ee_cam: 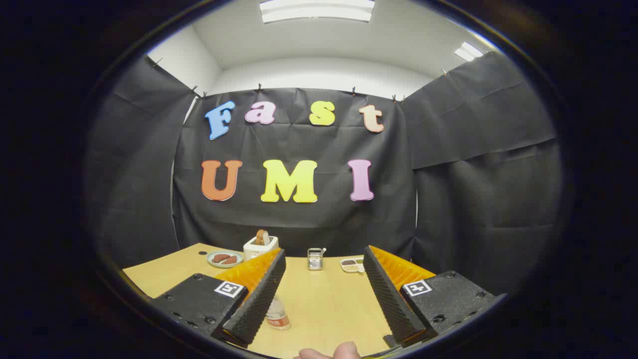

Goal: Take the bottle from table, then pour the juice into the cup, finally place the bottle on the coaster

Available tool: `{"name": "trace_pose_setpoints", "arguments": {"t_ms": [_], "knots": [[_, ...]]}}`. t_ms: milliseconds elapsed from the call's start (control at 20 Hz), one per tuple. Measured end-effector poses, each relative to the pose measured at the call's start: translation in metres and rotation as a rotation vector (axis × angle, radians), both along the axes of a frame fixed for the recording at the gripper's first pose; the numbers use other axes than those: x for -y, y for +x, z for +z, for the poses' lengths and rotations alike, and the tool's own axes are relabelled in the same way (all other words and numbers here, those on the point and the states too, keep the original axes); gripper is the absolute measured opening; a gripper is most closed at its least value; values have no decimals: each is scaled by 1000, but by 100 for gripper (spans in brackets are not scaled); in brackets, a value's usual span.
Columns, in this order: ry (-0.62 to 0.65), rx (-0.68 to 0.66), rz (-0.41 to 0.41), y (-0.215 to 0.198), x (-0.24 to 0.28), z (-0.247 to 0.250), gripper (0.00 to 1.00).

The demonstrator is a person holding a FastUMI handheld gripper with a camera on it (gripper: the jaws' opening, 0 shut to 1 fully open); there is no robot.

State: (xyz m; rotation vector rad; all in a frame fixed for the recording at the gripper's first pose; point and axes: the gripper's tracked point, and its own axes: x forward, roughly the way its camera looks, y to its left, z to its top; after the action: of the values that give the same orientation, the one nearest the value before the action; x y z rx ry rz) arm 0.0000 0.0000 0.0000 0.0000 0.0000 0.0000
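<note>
My gripper is open, its two black ribbed fingers spread wide above the wooden table with nothing between them. A clear bottle with an orange label and orange juice at its base stands low on the table, right beside the inner side of the left finger and partly hidden by it. The right finger is well apart from the bottle.
At the table's far edge stand a white toaster with bread, a plate with food, a small metal holder and a small tray of food. A person's fingertips show at the near table edge.
</note>
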Motion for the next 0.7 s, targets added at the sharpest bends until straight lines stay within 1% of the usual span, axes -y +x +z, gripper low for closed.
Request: {"name": "trace_pose_setpoints", "arguments": {"t_ms": [150, 700], "knots": [[-18, 0, 5, 1, -4, 1, 100], [-20, -14, 34, 4, -14, 11, 100]]}}
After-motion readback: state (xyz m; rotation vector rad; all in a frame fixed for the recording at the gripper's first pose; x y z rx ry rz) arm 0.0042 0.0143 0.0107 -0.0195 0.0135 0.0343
